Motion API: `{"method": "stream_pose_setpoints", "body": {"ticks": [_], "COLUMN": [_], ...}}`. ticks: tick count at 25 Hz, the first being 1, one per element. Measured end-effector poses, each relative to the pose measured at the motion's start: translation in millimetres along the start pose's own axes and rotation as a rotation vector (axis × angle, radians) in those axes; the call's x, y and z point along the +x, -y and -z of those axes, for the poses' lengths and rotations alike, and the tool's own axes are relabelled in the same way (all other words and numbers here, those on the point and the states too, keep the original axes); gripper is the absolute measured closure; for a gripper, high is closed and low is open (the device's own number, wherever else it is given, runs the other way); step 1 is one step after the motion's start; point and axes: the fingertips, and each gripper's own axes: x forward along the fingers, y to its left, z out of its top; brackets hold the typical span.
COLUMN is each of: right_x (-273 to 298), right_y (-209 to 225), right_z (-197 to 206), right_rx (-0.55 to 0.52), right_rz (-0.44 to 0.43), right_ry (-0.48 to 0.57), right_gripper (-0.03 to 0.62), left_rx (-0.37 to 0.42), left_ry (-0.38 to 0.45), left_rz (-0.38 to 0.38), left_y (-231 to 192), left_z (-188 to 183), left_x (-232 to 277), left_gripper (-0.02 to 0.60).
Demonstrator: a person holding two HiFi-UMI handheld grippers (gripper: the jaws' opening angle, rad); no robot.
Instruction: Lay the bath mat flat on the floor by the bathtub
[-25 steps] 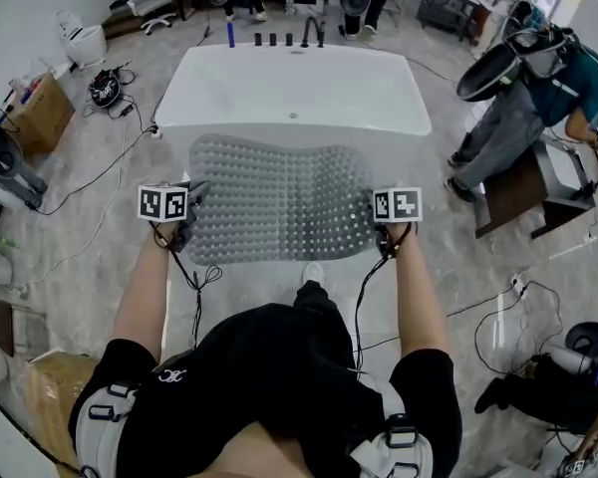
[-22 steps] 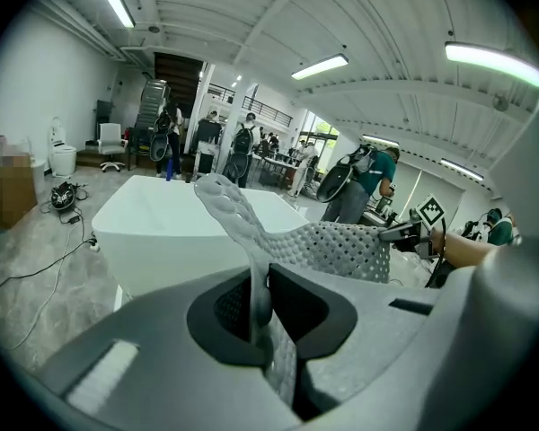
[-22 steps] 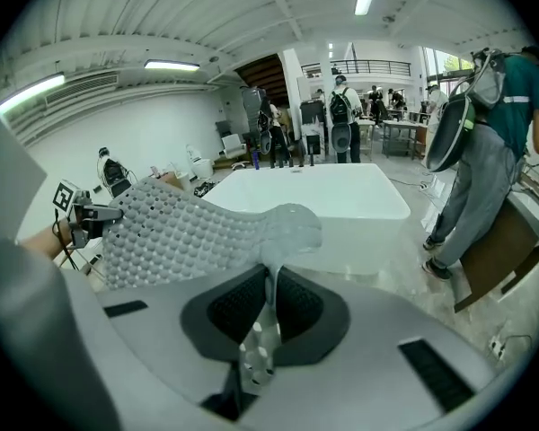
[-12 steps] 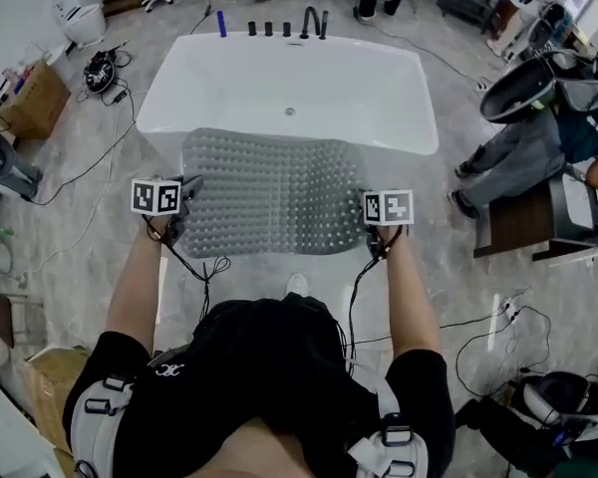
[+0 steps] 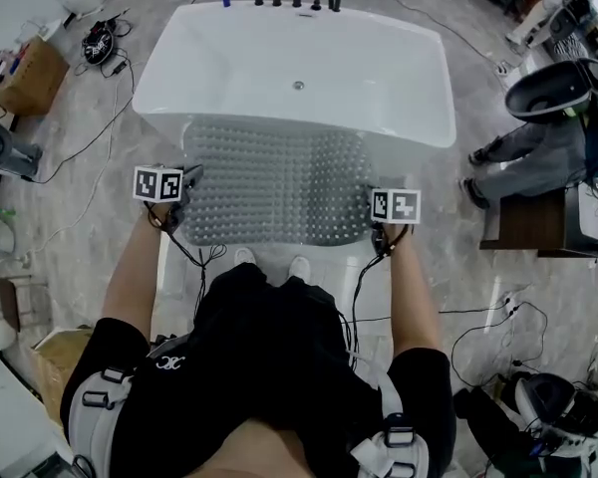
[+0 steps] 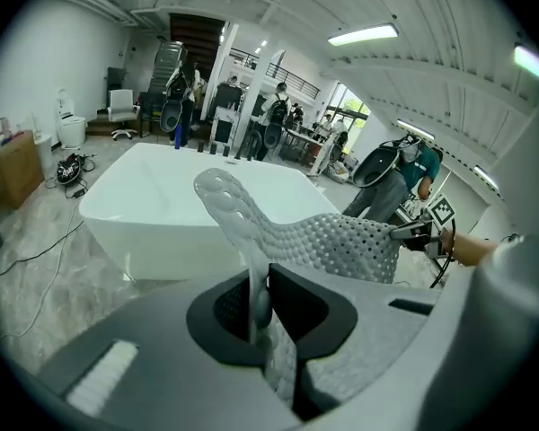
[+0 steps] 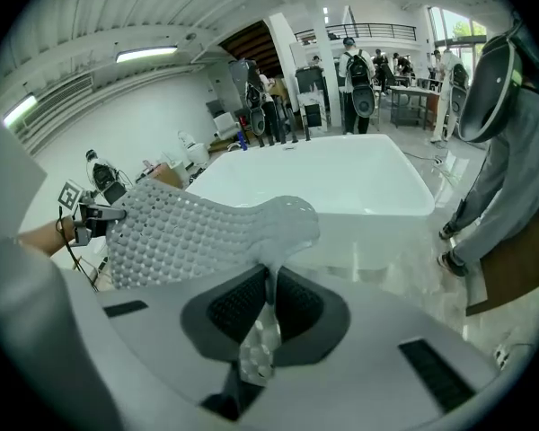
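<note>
A grey studded bath mat [image 5: 274,182] hangs stretched between my two grippers, just in front of the white bathtub [image 5: 297,68]. My left gripper [image 5: 182,199] is shut on the mat's near left corner, and my right gripper [image 5: 375,218] is shut on the near right corner. In the left gripper view the mat [image 6: 319,236] runs up from the closed jaws toward the tub [image 6: 175,205]. The right gripper view shows the mat [image 7: 189,227] pinched between the black pads, with the tub [image 7: 341,182] behind. The mat's far edge lies close to the tub's near wall.
Cables [image 5: 75,147] trail over the marble floor left of the tub. A cardboard box [image 5: 25,73] stands at the far left. A person [image 5: 538,142] by a brown bench [image 5: 538,217] is on the right. My shoes [image 5: 269,264] are just behind the mat.
The mat and both grippers have come lower and nearer to my feet, and the tub fills more of the head view. Both grips are unchanged.
</note>
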Motion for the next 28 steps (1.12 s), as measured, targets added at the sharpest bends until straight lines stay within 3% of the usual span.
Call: {"method": "stream_pose_setpoints", "body": {"ticks": [9,16,21,28], "right_x": [52.4,124.8,193.1,287.2], "right_y": [13.5,37.8,58.0,78.0], "right_z": [31.5,65.4,106.6,153.4], "right_rx": [0.092,0.144,0.229,0.225], "right_rz": [0.015,0.074,0.09,0.072], "right_ry": [-0.111,-0.181,-0.209,-0.257], "right_gripper": [0.576,0.576,0.576,0.576], "left_rx": [-0.004,-0.014,-0.091,0.005], "left_ry": [-0.146,-0.224,-0.26,-0.382], "left_rz": [0.006,0.013,0.014,0.009], "left_y": [-33.3,-68.0,-89.4,-108.2], "left_z": [28.9,68.0,123.8,191.4], "left_x": [63.2,148.3,222.7,312.2], "left_gripper": [0.563,0.563,0.563,0.563]}}
